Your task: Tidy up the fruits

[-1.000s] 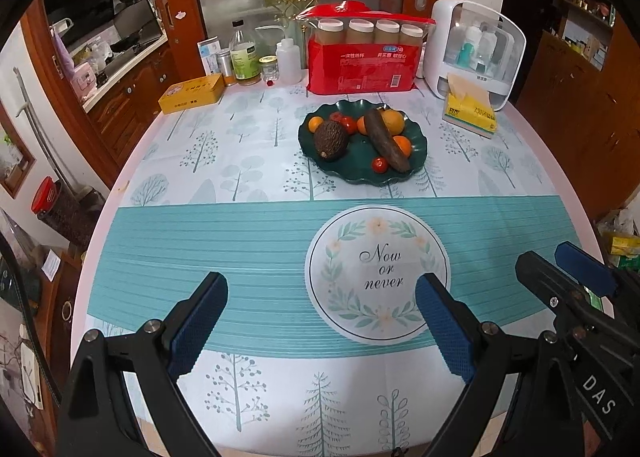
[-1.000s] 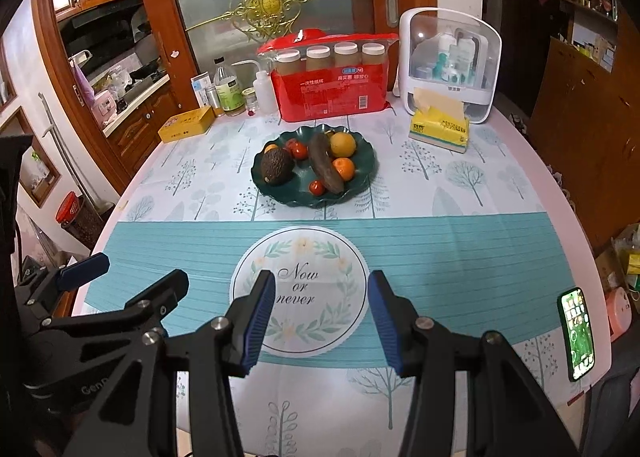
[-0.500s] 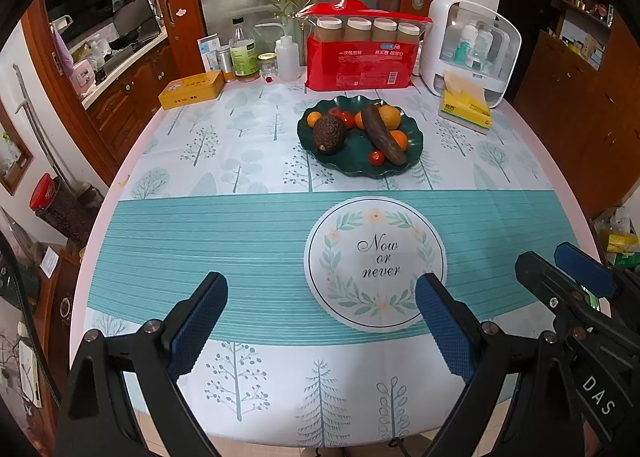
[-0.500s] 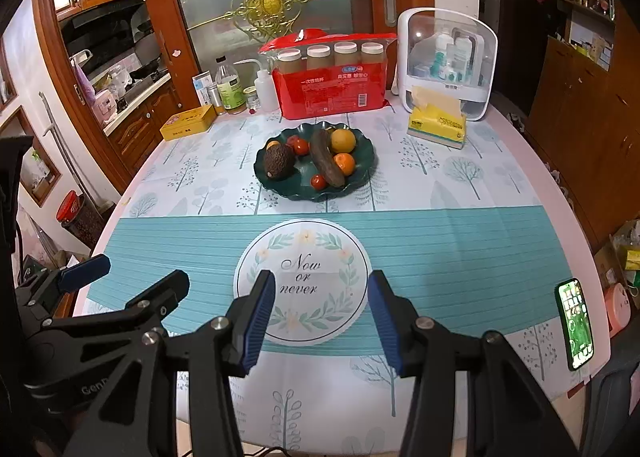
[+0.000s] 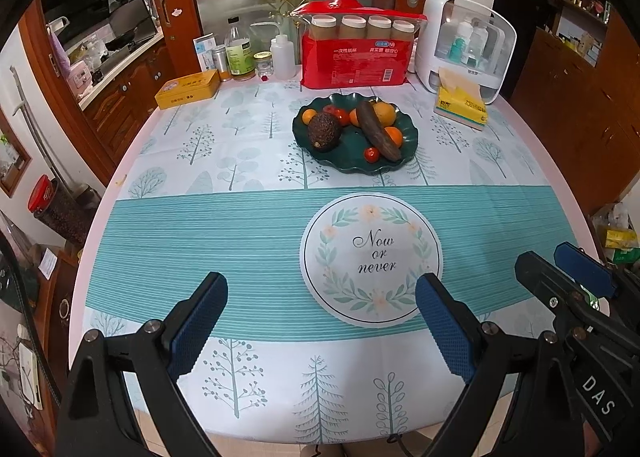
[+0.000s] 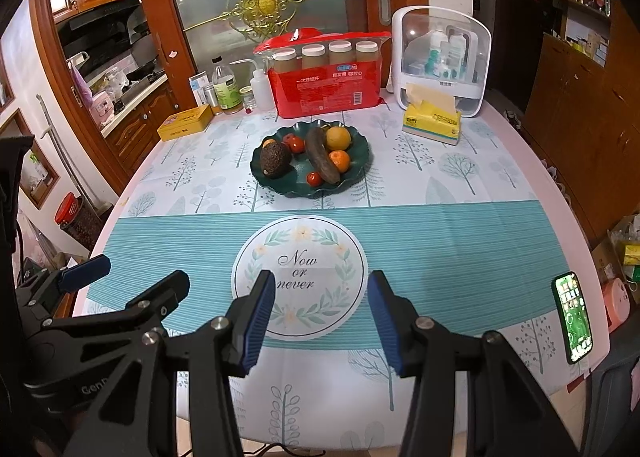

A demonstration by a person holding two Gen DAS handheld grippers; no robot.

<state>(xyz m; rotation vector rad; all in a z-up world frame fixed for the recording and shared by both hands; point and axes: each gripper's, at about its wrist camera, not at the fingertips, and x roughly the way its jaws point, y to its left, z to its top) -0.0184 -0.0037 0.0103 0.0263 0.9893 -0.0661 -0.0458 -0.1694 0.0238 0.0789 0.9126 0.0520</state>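
Fruit plate farther off than before; left gripper, right gripper jaws apart, empty.

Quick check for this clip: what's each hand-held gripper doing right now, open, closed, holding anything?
Left hand-held gripper: open wide, holding nothing.
Right hand-held gripper: open, narrower gap, holding nothing.

Tissue pack, phone, yellow tin
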